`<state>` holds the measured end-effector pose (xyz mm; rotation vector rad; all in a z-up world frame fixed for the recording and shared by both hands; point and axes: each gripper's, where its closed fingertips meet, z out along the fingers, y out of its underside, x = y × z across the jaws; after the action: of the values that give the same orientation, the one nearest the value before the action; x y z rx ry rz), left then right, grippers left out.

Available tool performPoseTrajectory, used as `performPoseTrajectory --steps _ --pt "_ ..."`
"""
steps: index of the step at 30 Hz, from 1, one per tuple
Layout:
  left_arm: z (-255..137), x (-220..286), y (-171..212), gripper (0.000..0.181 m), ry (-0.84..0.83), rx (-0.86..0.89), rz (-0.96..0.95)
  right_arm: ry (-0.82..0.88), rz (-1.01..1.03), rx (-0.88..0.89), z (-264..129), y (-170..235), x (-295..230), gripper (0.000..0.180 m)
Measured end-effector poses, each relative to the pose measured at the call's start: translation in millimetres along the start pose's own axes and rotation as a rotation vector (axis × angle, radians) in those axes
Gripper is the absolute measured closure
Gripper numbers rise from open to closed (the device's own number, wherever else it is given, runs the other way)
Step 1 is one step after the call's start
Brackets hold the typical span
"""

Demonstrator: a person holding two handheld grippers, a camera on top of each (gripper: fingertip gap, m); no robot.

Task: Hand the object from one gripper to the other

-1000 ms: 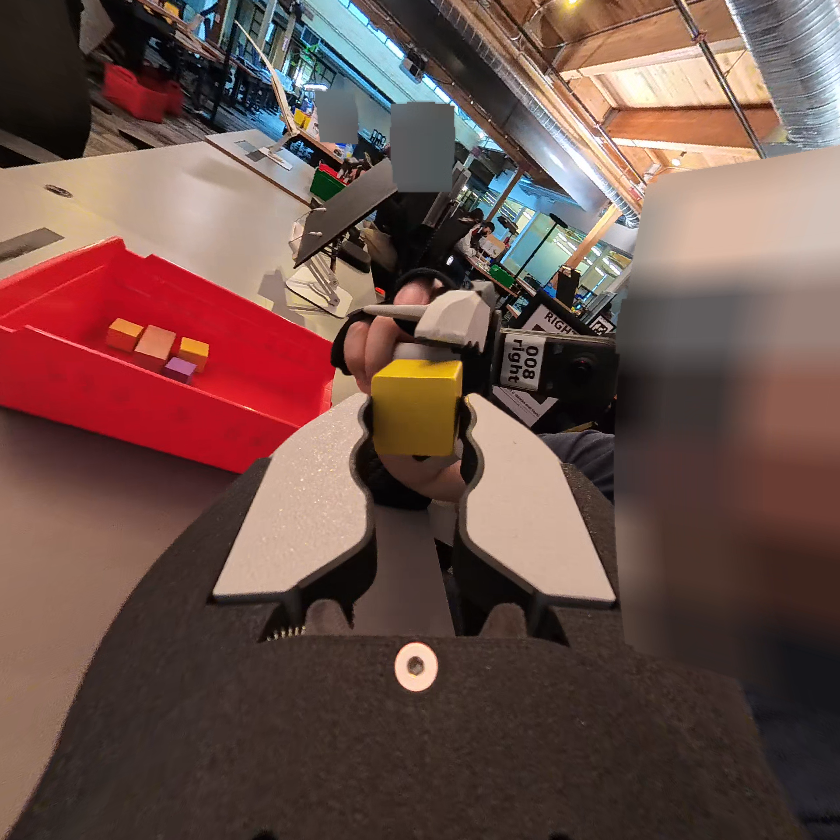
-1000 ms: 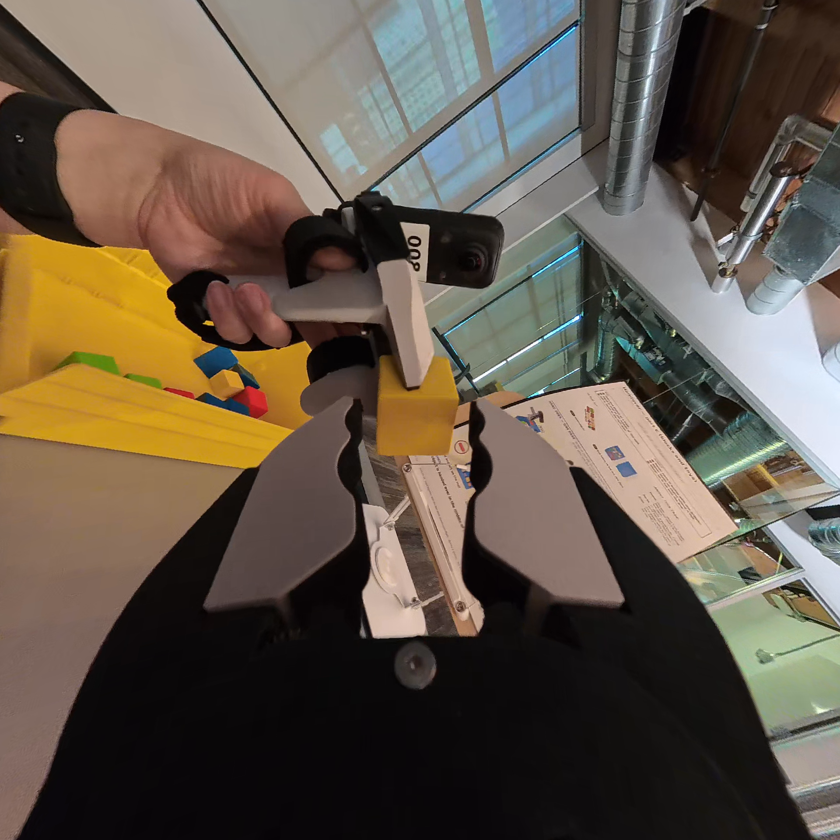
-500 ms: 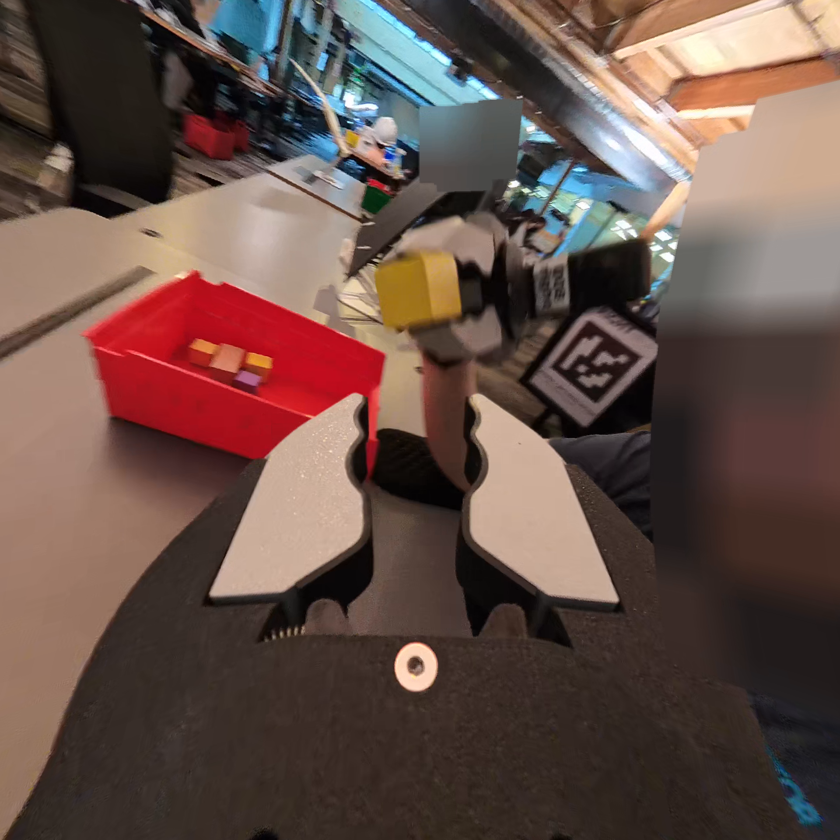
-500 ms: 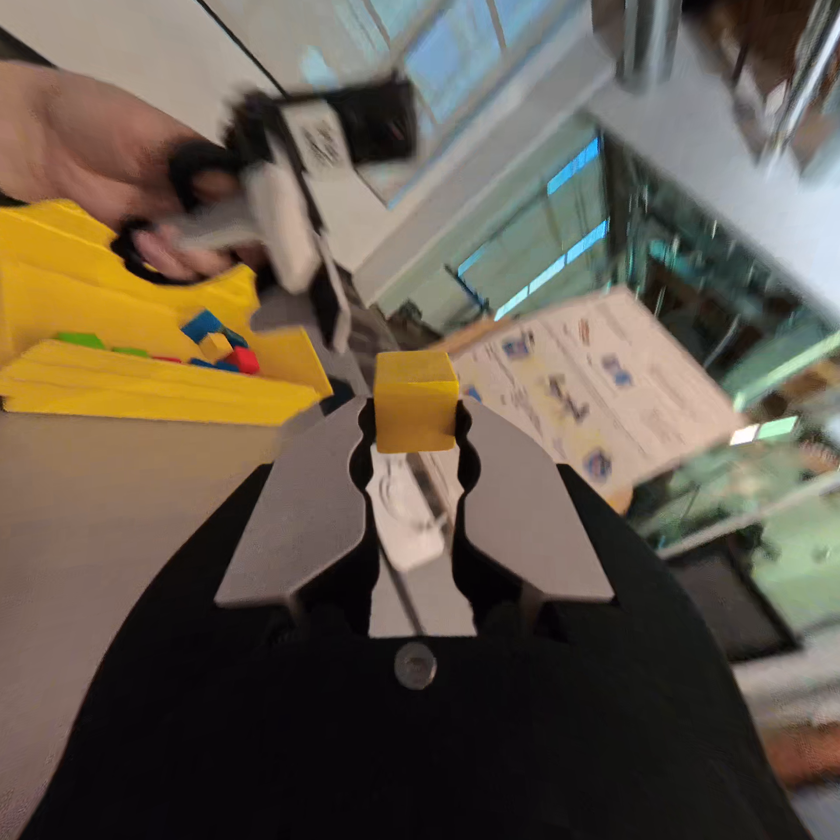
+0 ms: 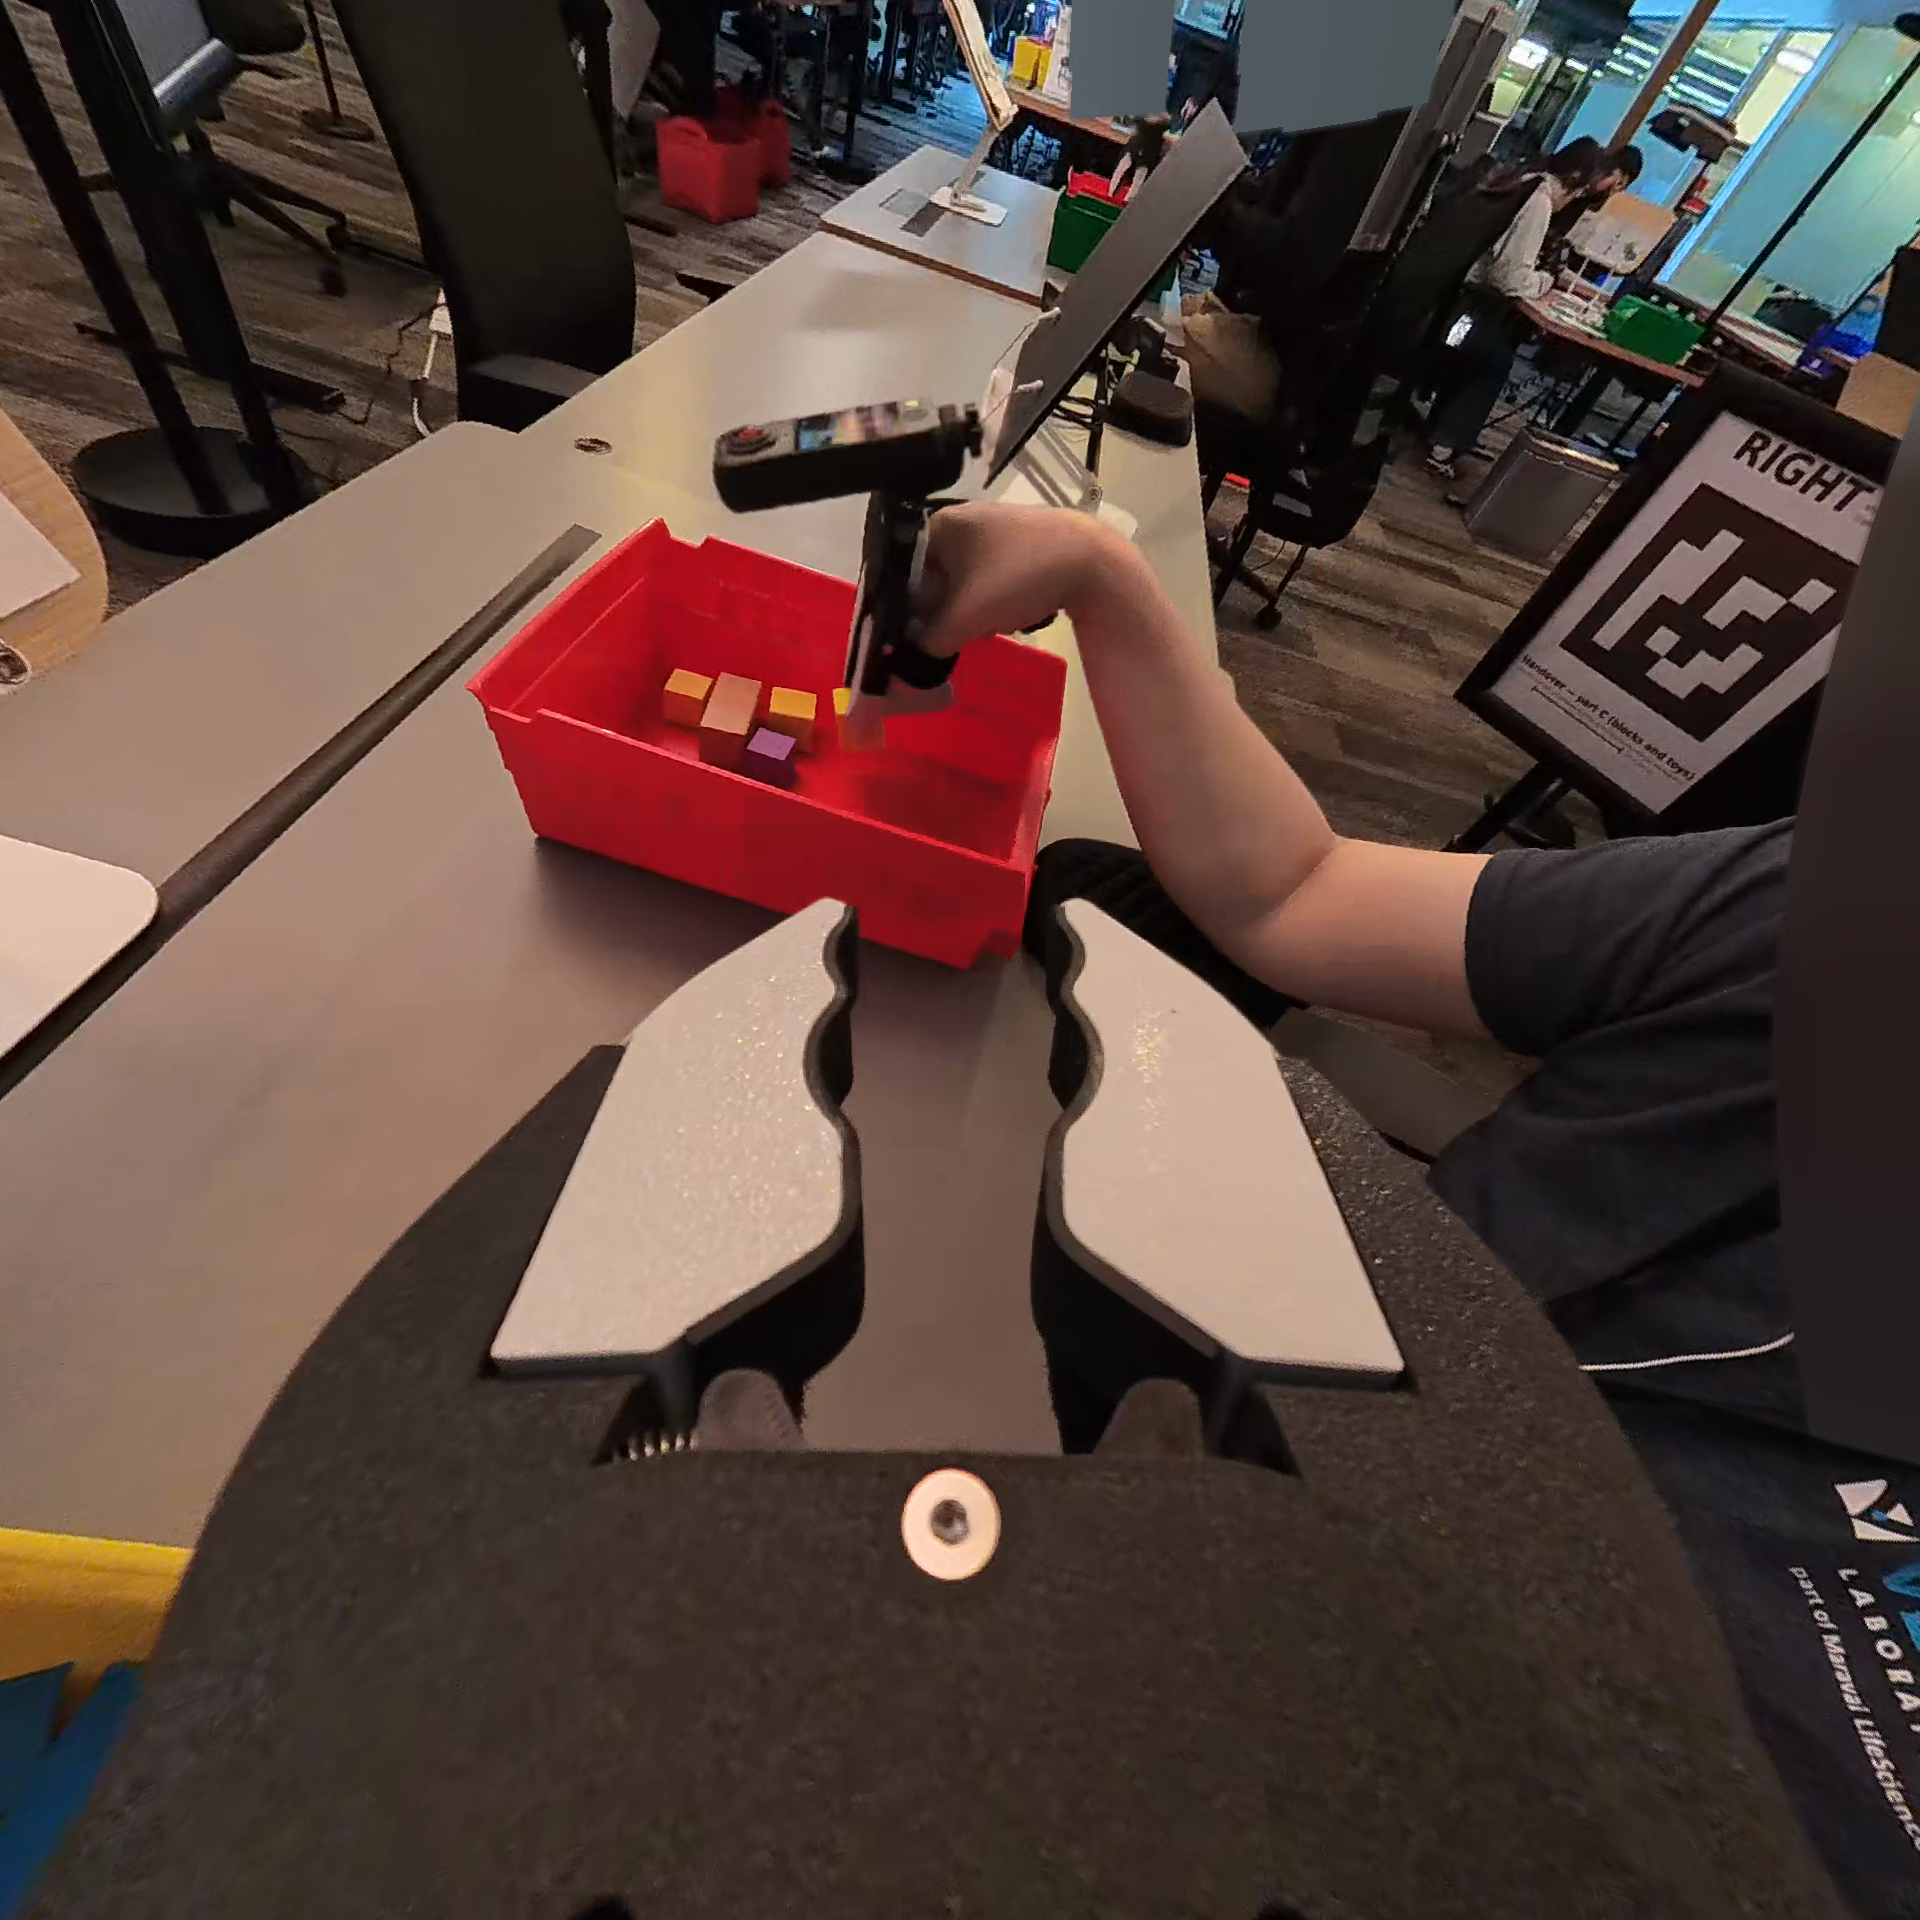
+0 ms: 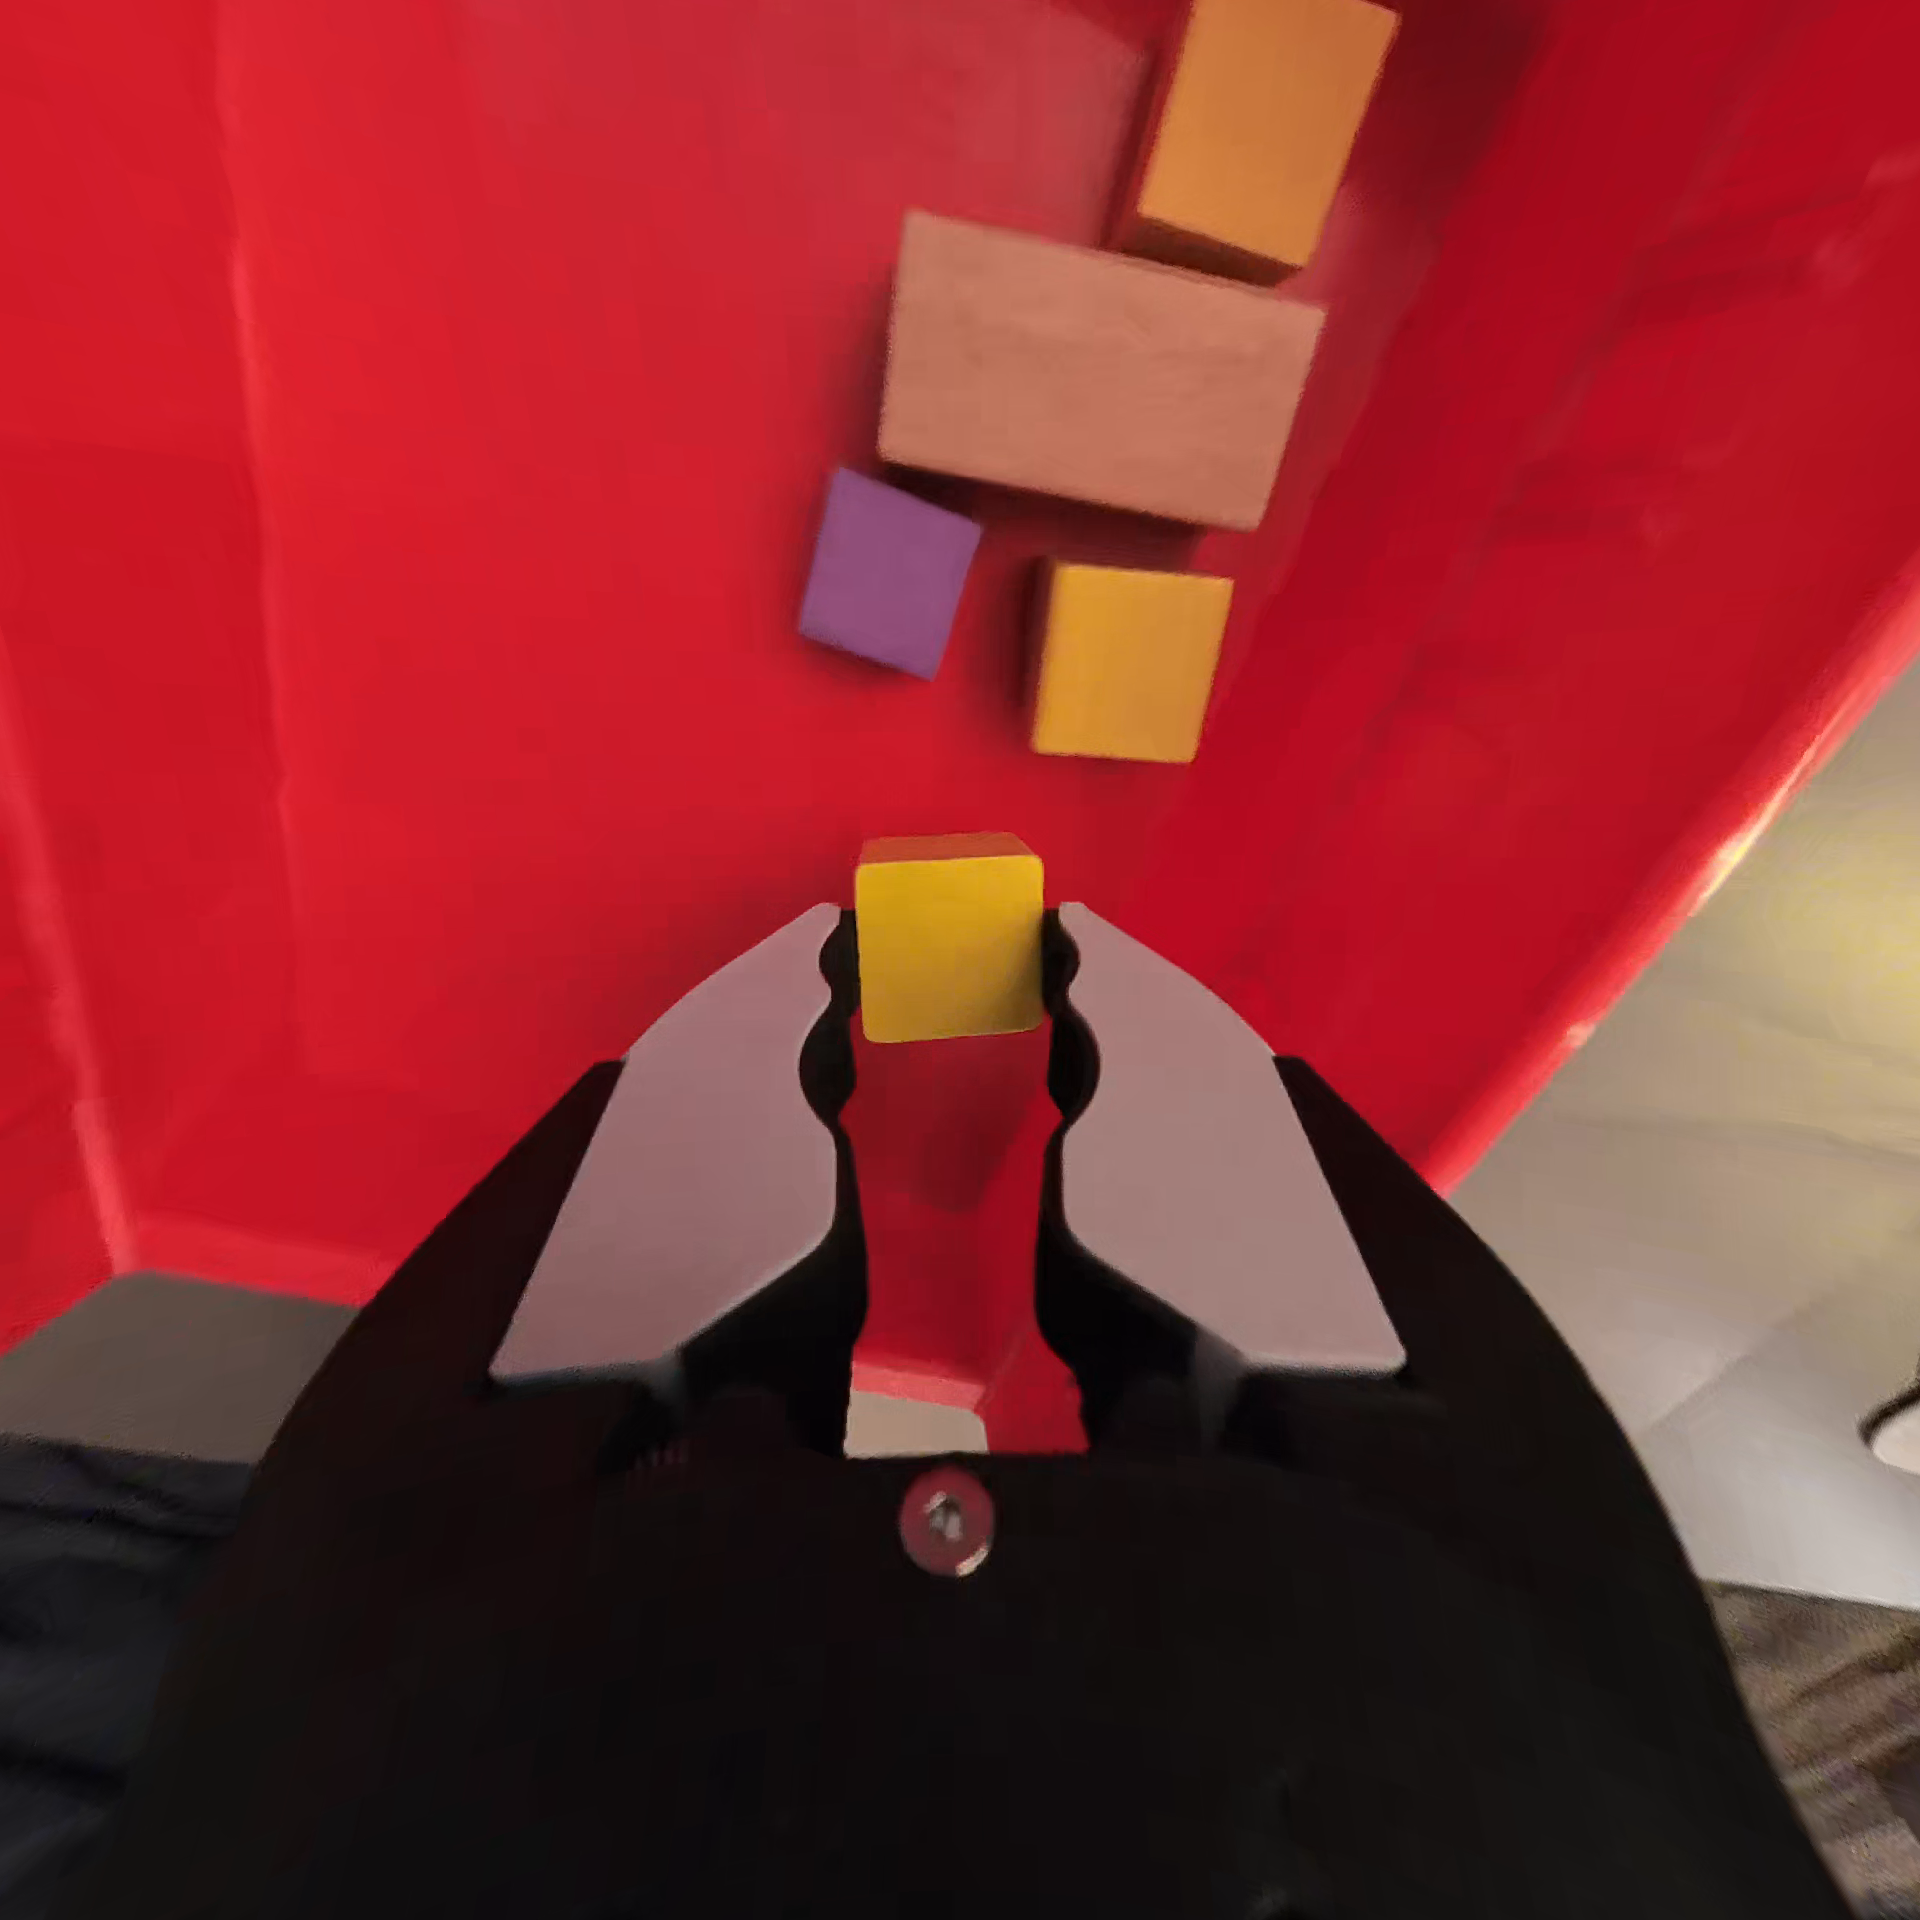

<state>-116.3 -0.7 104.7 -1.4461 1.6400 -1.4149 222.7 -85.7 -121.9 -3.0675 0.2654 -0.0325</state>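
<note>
1. The yellow cube (image 6: 948, 951) sits at the centre of the right wrist view, pinched between the right gripper (image 6: 948, 925) tips, over the floor of the red bin (image 6: 416, 623).
2. Above it in that frame lie a purple block (image 6: 888, 569), a small orange block (image 6: 1127, 660), a pinkish-tan block (image 6: 1091, 364) and another orange block (image 6: 1257, 130).
3. In the left wrist view, the left gripper (image 5: 951, 935) stands parted and empty at lower centre, over the grey table (image 5: 312, 1018); the bin lies just beyond its tips.
</note>
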Motion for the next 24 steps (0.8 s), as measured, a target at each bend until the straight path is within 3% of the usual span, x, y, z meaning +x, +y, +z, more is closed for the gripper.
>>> performPoseTrajectory --steps 24 --pt "-5.9 -1.3 -3.4 0.150 -0.056 0.004 0.019 0.186 0.046 -0.106 28.1 -4.2 21.0 0.145"
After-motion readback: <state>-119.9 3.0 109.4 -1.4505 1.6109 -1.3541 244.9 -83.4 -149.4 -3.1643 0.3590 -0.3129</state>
